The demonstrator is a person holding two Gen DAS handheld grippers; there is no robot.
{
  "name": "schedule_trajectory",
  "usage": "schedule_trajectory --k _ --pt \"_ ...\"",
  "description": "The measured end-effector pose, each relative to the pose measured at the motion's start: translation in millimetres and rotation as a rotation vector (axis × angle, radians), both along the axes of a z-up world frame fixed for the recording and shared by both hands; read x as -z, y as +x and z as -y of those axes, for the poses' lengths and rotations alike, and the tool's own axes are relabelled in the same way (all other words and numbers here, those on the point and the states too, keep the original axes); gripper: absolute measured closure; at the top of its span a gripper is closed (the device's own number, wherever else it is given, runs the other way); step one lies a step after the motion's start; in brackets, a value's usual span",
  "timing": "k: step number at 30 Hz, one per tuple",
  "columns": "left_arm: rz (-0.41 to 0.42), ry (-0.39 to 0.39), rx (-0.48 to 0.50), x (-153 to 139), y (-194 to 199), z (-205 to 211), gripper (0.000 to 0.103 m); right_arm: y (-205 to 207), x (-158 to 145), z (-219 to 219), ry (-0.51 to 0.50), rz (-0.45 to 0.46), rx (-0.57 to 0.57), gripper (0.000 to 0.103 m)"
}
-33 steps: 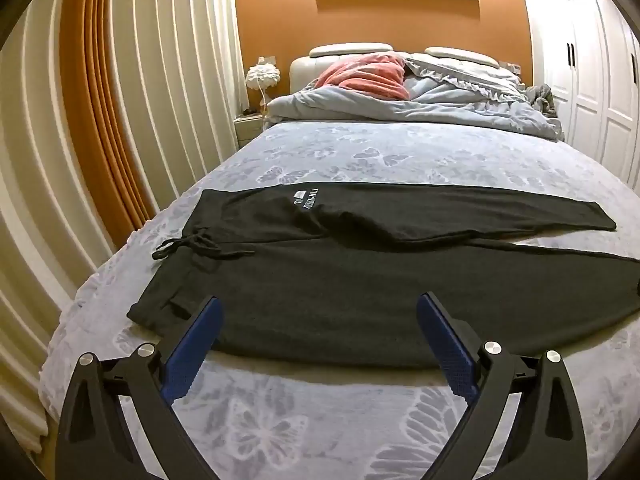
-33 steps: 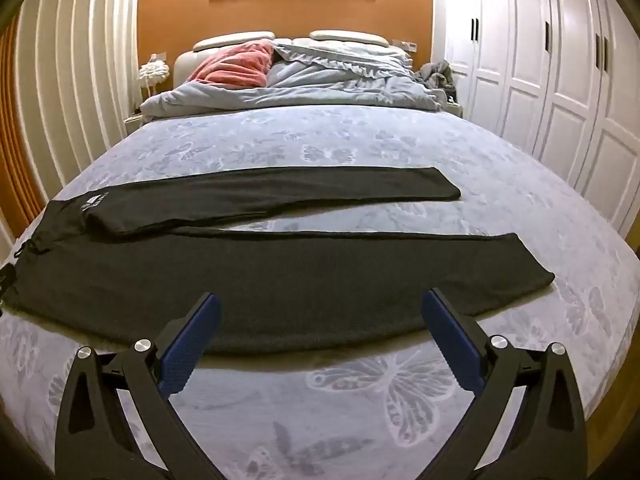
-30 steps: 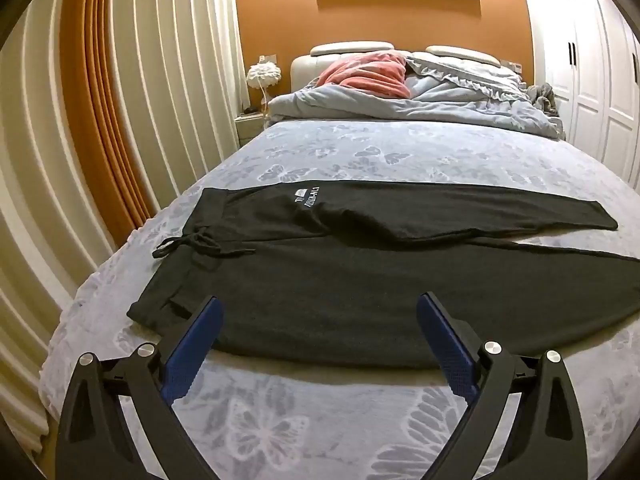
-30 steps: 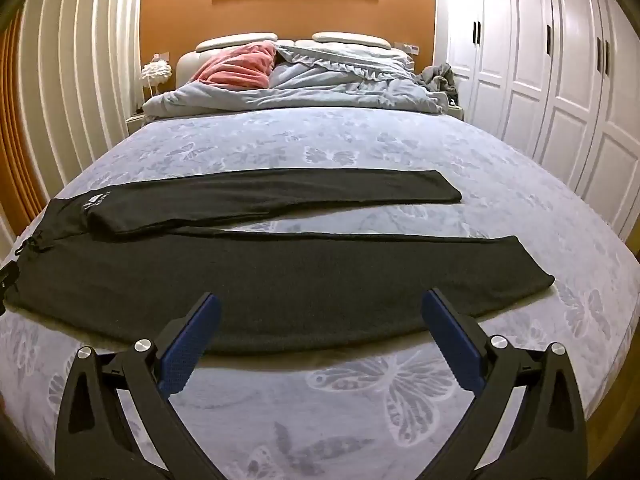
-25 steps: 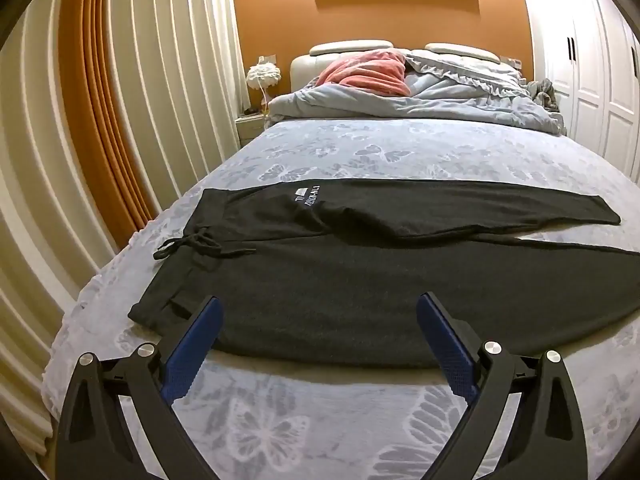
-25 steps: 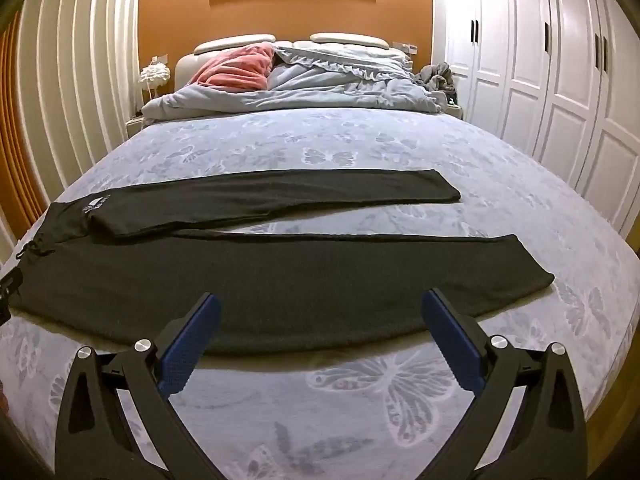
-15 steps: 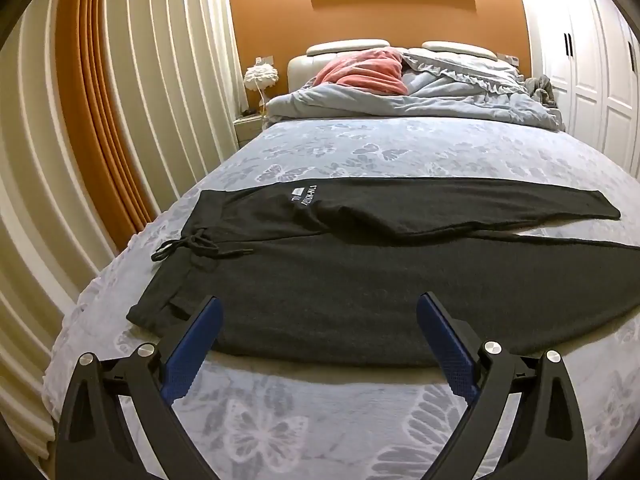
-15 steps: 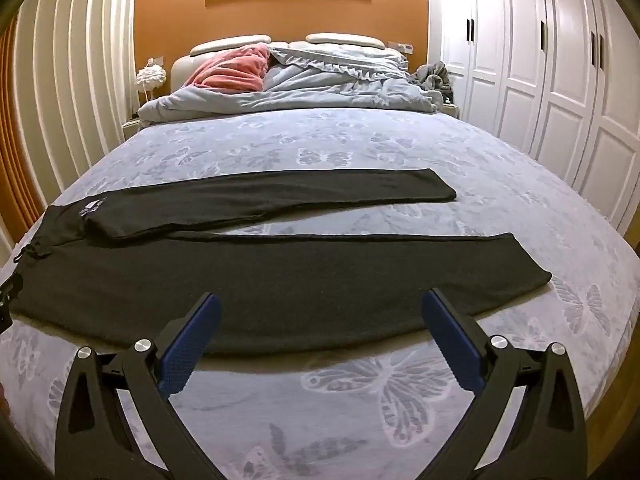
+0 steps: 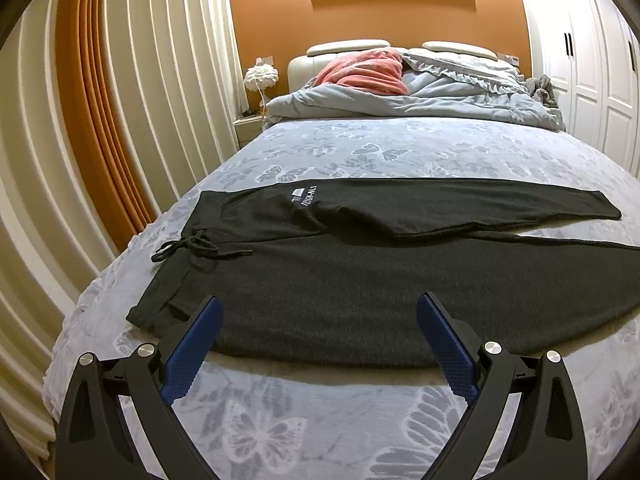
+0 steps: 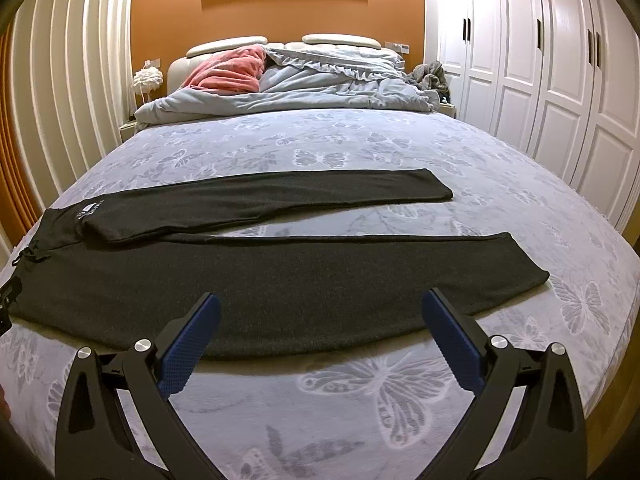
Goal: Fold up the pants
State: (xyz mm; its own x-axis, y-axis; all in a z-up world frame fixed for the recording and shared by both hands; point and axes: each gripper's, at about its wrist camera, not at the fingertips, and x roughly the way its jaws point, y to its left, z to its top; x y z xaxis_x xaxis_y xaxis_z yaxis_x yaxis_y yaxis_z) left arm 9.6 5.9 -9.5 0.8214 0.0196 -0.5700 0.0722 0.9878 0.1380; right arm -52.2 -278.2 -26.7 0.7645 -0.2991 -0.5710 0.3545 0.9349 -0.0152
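Pants (image 9: pixel 360 280) lay flat across the bed (image 9: pixel 360 148), unfolded.
Left gripper (image 9: pixel 318 312) and right gripper (image 10: pixel 320 310) hovered apart, empty; pinching only the top layer might drag the legs askew.

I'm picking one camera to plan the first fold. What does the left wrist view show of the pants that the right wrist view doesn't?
Only the left wrist view shows the waistband corner and the whole drawstring, with the left hand-held gripper open. Only the right wrist view shows the near leg's cuff, with the right hand-held gripper open. Both show the pants flat on the bed, legs apart, logo up, far cuff visible.
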Motion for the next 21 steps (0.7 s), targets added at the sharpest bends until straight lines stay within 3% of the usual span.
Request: schedule_trajectory --k 21 --pt "-0.001 -0.002 -0.001 0.5 0.2 1.5 0.008 -2.0 0.7 4.9 0.003 0.003 0.008 0.005"
